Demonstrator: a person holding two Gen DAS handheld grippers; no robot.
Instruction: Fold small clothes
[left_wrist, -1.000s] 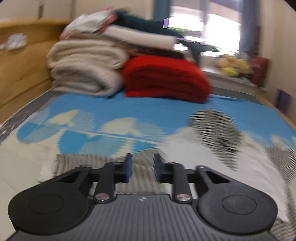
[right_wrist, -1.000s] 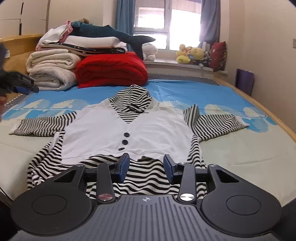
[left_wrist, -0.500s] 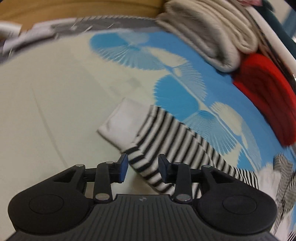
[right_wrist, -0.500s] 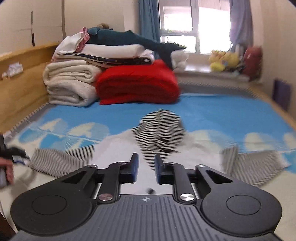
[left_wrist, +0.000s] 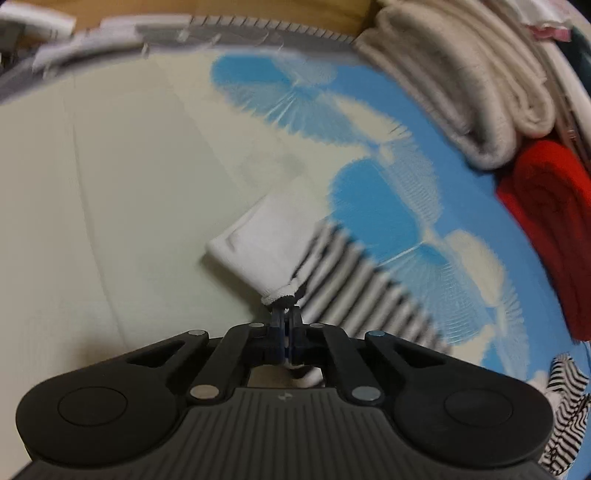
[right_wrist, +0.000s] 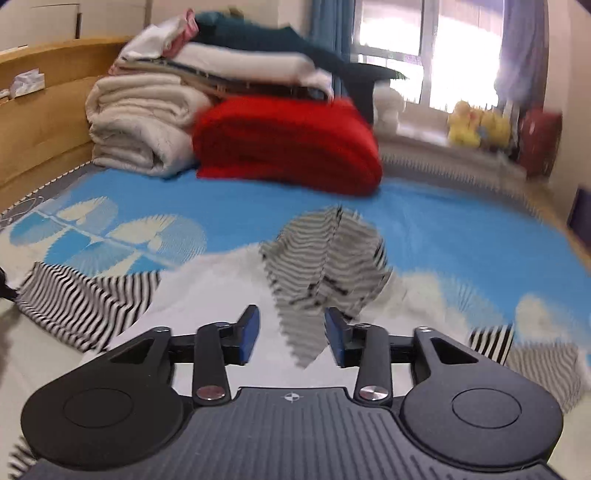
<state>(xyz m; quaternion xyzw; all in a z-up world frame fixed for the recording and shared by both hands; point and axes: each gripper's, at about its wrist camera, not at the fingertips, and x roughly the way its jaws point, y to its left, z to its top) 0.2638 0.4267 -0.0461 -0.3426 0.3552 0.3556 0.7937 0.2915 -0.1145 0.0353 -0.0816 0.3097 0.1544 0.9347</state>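
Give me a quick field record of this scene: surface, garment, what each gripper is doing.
surface: bed with blue and cream cover
garment: striped top with white front, spread out
left gripper: shut on sleeve cuff
right gripper: fingers opening above the garment, nothing gripped
background: red blanket, cream blankets

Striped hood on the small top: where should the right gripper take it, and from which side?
Grip the hood's raised centre ridge, coming from the near side over the white vest front. The ridge stands proud of the bed; the right gripper's opening jaws already face it.
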